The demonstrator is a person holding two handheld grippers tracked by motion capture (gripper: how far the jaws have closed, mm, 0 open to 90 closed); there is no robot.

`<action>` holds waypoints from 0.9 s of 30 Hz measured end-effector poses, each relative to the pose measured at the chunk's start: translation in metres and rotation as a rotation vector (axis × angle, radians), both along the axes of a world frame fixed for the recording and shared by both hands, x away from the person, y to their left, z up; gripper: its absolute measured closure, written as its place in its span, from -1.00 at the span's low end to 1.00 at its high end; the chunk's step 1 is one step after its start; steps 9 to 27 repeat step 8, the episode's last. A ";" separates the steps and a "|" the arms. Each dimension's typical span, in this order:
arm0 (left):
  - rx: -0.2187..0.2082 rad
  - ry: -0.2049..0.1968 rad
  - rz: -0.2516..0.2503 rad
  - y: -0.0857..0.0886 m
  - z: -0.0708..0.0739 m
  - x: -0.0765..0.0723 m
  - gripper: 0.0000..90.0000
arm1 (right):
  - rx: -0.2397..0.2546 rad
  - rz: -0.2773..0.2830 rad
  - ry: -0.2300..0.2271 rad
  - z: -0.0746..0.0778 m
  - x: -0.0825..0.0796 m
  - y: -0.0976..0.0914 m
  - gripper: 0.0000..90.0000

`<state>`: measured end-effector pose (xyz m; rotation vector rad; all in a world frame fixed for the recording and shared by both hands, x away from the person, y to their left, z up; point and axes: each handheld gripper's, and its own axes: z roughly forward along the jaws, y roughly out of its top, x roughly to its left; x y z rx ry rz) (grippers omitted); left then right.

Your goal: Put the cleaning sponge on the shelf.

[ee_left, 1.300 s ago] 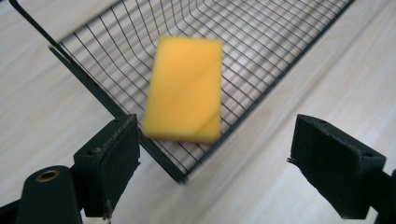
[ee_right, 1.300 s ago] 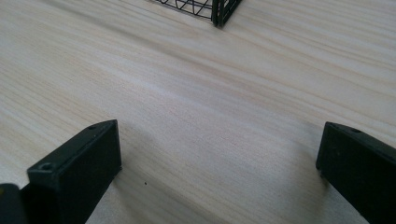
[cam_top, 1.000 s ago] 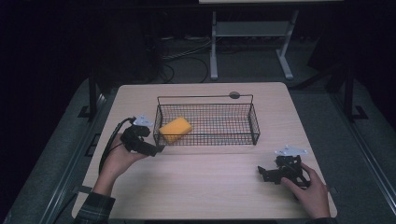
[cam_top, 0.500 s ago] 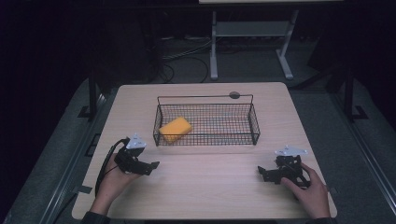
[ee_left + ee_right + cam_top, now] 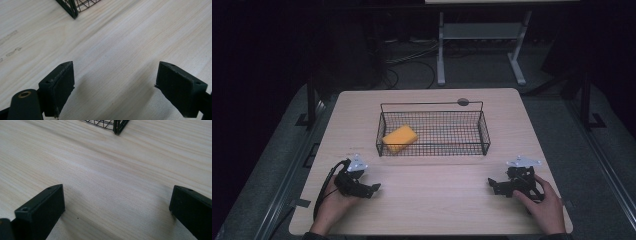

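High view: I see the light wooden table point(image 5: 437, 210) from above, with the black wire-mesh basket point(image 5: 482, 131) standing at its middle, toward the far edge. The yellow rectangular sponge point(image 5: 399, 138) lies inside the basket at its left end, tilted against the mesh floor and close to the left wall. My left gripper point(image 5: 373, 189), held in the left hand point(image 5: 334, 205), rests near the table's front left corner, well apart from the basket and pointing to the right; its cable loops along the hand's left side. My right gripper point(image 5: 493, 184), held in the right hand point(image 5: 542, 207), sits near the front right corner, pointing to the left, also well apart from the basket. A small dark round disc point(image 5: 463, 102) lies on the table just behind the basket's rear rim.

Left gripper view: the left gripper point(image 5: 115, 92) has its two black jaws spread wide, with bare wood grain between them and nothing held. A corner of the basket point(image 5: 72, 8) shows at the top.

Right gripper view: the right gripper point(image 5: 117, 212) likewise has its jaws wide apart over bare table, gripping nothing. A corner of the basket point(image 5: 117, 126) shows at the upper edge.
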<state>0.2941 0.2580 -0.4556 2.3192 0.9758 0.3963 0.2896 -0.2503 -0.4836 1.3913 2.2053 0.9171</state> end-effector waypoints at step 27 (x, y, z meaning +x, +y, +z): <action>0.002 0.006 -0.007 0.000 -0.007 0.002 -0.71 | 0.001 -0.001 0.000 0.000 0.000 0.000 -1.00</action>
